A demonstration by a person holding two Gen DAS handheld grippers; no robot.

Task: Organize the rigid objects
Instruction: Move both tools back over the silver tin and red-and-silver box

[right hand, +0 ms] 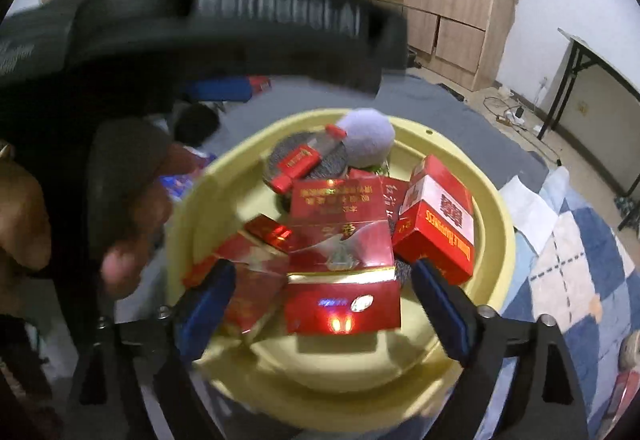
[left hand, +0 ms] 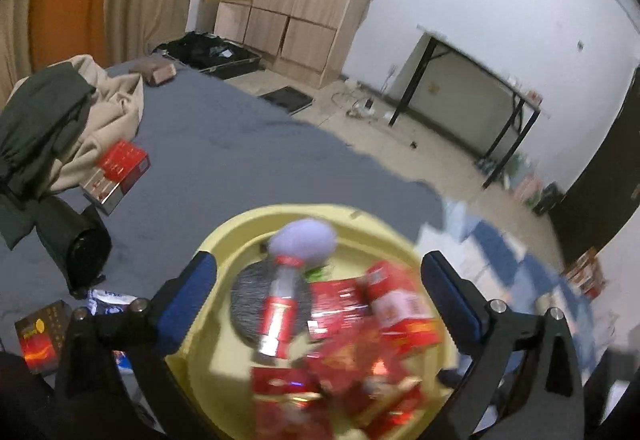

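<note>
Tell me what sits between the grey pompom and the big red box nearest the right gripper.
In the right wrist view, between the pompom and the red box lies another flat red box, all in the yellow basin.

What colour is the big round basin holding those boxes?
Pale yellow basin; the right wrist view shows it best.

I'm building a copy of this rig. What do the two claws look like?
Both the left claw and right claw have black angular frames with silver bolts and blue pads. The left one's black body carries blurred pale lettering.
</note>
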